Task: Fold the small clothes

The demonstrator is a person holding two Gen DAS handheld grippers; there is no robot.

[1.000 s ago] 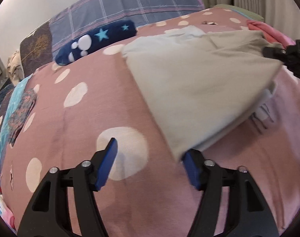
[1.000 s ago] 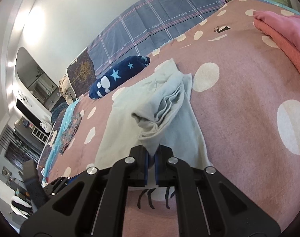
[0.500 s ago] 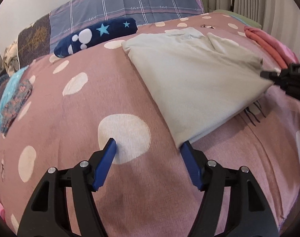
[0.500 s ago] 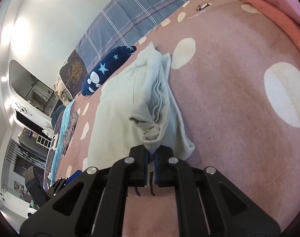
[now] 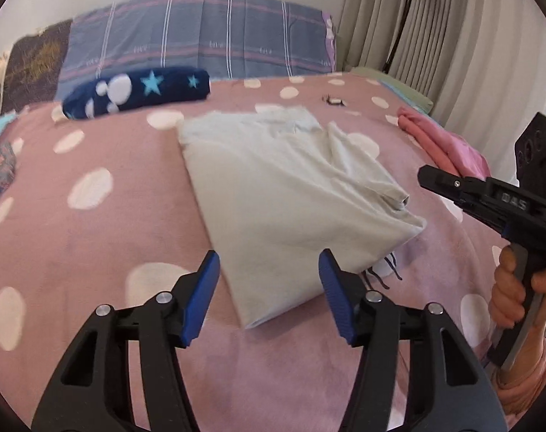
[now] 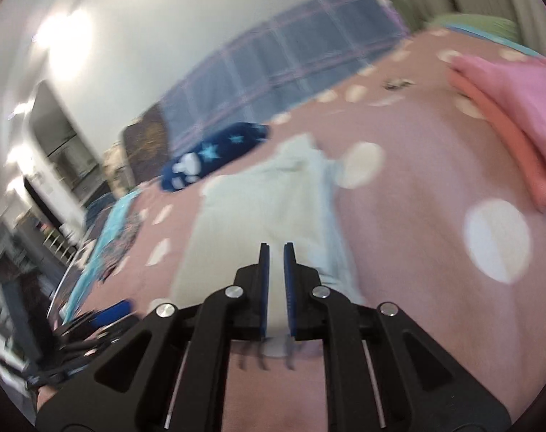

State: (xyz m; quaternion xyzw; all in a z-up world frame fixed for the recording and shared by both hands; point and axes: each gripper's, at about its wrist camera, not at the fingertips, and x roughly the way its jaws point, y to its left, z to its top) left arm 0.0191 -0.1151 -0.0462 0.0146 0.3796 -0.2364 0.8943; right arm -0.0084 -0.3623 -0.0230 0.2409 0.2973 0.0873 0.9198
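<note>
Pink spotted bed cover (image 5: 93,237) lies under a pale folded shirt (image 5: 283,194) in the middle of the bed. Left tongs (image 5: 269,277) are closing, with the shirt's near corner between them but not pinched. Right tongs (image 6: 276,252) are opening, gripping nothing. Pink clothes (image 5: 449,147) lie near the bed's edge.

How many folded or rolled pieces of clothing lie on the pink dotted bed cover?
3: the pale garment in the middle, the navy star roll near the pillows, and the pink stack at the right edge. Others may lie outside the view.
</note>
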